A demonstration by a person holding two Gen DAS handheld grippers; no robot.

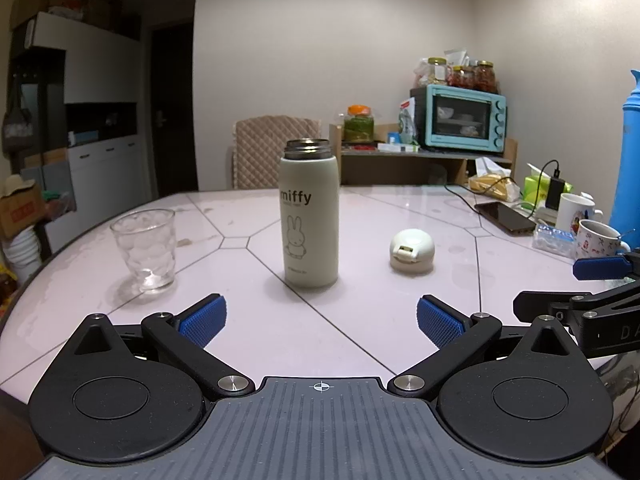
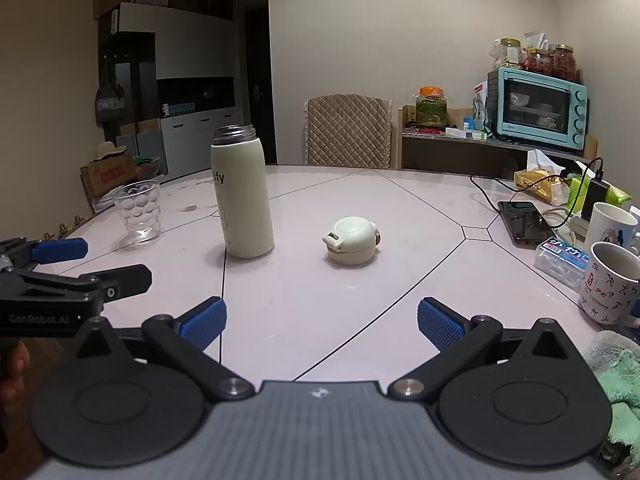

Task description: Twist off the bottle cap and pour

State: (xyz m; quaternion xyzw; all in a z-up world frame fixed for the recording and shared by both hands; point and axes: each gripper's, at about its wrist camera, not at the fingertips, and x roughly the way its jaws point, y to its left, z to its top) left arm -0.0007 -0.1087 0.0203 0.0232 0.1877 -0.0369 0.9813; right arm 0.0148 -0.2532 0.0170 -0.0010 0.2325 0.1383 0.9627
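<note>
Bottle [image 1: 310, 216] stands open on the table [image 1: 360, 320]. Cap [image 1: 412, 251] lies right of it, glass [image 1: 145, 251] left (empty). Left gripper [image 1: 322, 320] and right gripper [image 2: 322, 322] gape wide, holding nothing.

both wrist views low, facing table [image 1: 360, 320]

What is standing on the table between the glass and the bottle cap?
The open bottle stands between glass and cap, touching neither; the left wrist view shows it.
</note>
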